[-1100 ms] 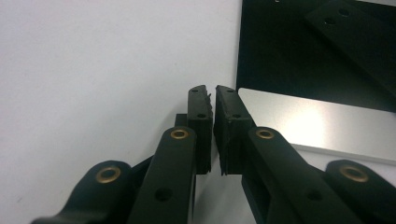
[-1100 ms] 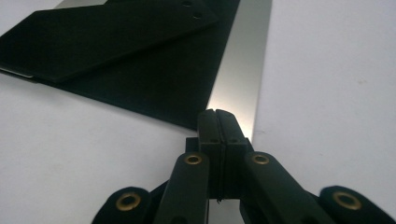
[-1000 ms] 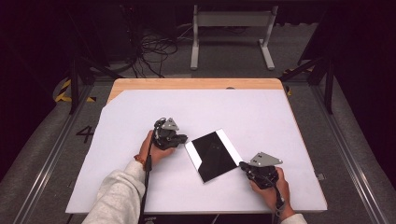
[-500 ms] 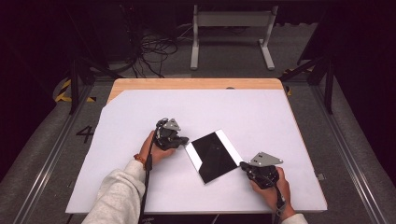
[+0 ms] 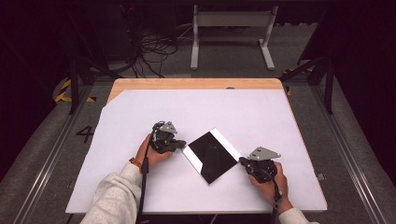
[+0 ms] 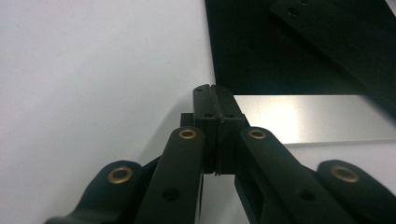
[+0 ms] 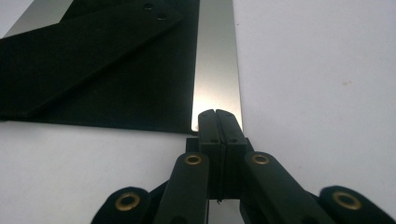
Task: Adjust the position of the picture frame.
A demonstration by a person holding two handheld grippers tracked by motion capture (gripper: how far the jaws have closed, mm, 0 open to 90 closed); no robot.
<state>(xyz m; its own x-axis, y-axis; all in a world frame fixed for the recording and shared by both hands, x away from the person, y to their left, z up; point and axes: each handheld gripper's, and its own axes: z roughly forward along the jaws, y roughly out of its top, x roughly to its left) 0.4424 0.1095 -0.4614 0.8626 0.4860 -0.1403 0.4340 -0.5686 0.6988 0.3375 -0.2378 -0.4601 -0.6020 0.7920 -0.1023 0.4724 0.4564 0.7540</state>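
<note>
- The left gripper (image 5: 181,145) has its 2 jaws pressed flat together with nothing between them; in the left gripper view (image 6: 215,91) the tips sit at a corner of the panel (image 5: 212,155), but contact cannot be told.
- The right gripper (image 5: 243,161) is likewise closed tight and empty; in the right gripper view (image 7: 215,114) its tips meet the near end of the panel's silver strip, and whether they rest on it or just before it is hard to make out.
- The panel (image 6: 299,60) lies flat on the white sheet (image 5: 140,116), turned like a diamond between the 2 grippers, black with a silver strip along 2 edges.
- Its black face mirrors the jaws in both gripper views, so its surface detail is lost.
- The left hand (image 5: 152,153) and right hand (image 5: 270,179) grip the gripper bodies; the forearms are cut off at the bottom of the high view.
- The sheet has bare room on all sides of the panel, most of it toward the far edge, where a wooden strip of the table (image 5: 196,83) shows.
- Beyond the table the floor is dim, with cables (image 5: 154,49) and a stand (image 5: 231,28).
</note>
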